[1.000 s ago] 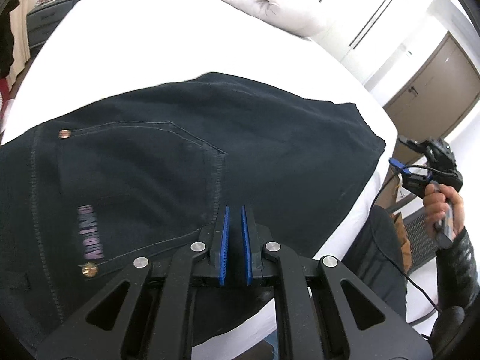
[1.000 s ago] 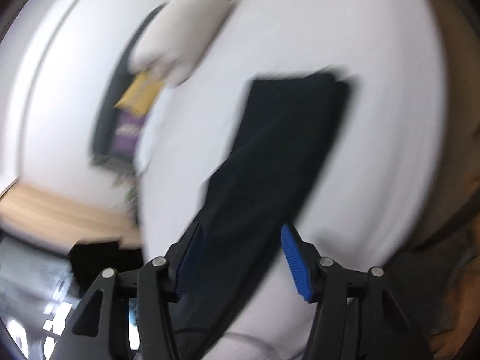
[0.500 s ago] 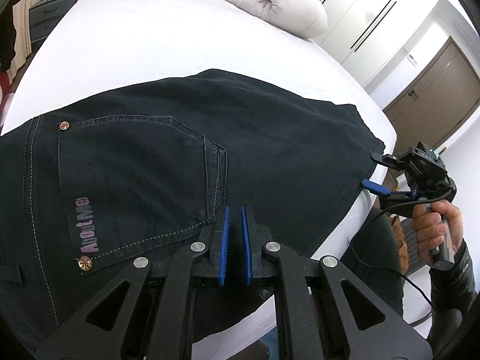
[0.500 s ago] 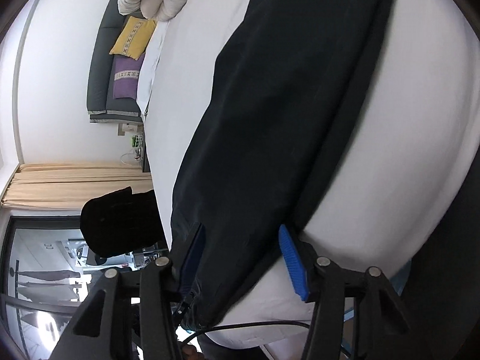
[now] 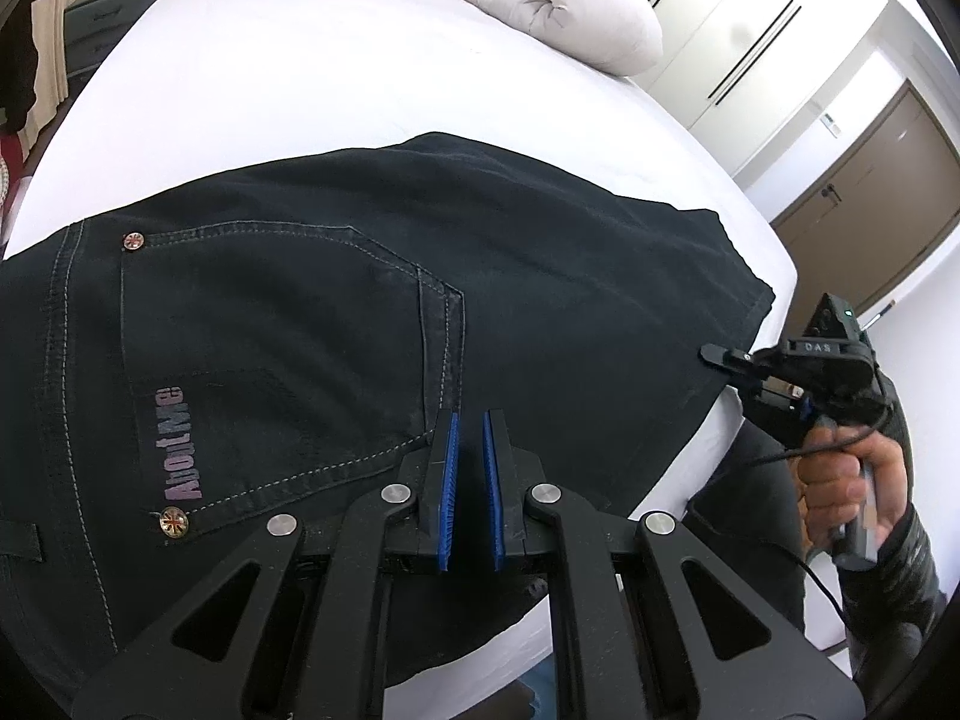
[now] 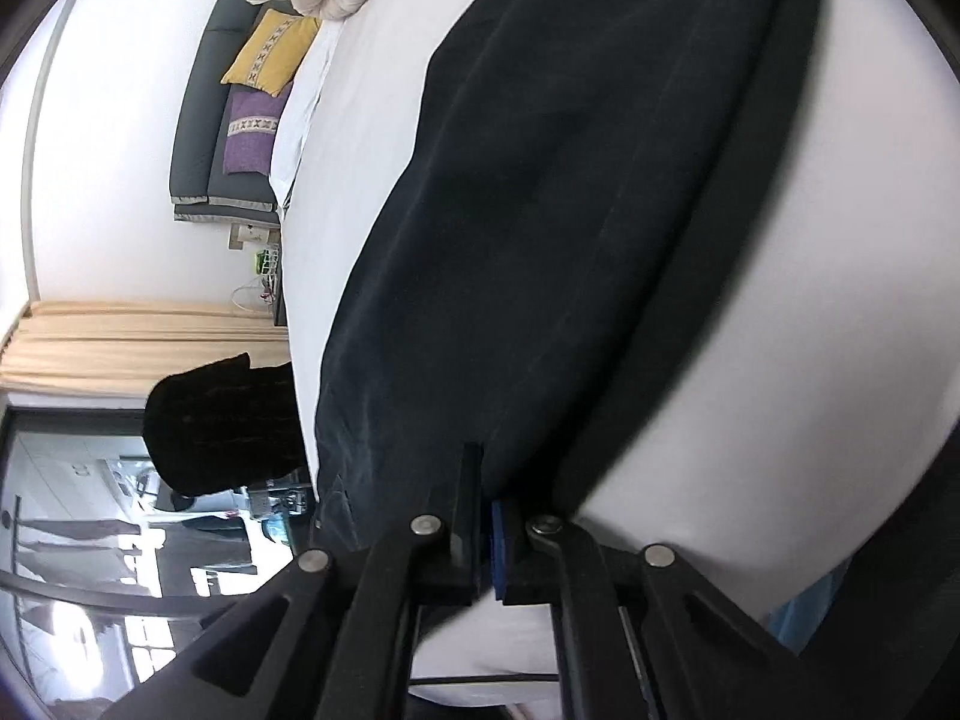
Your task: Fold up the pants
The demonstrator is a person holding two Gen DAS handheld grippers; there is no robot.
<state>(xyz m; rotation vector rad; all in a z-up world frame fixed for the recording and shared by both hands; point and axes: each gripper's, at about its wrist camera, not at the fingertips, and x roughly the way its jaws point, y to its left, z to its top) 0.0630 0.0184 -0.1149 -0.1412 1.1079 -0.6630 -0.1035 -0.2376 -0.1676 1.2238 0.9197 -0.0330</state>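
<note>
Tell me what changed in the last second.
The right claw was open beside the pants leg end; it has closed on that hem edge. The left claw stayed nearly shut above the back pocket, gripping nothing. The pants stayed flat on the bed.

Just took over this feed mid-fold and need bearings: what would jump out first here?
The black jeans spread across the white bed, back pocket up, dominate both views. The right gripper has its jaws closed on the hem end at the bed's edge, while the left gripper hovers over the pocket, jaws nearly together, gripping nothing. A rolled duvet lies at the far side.
</note>
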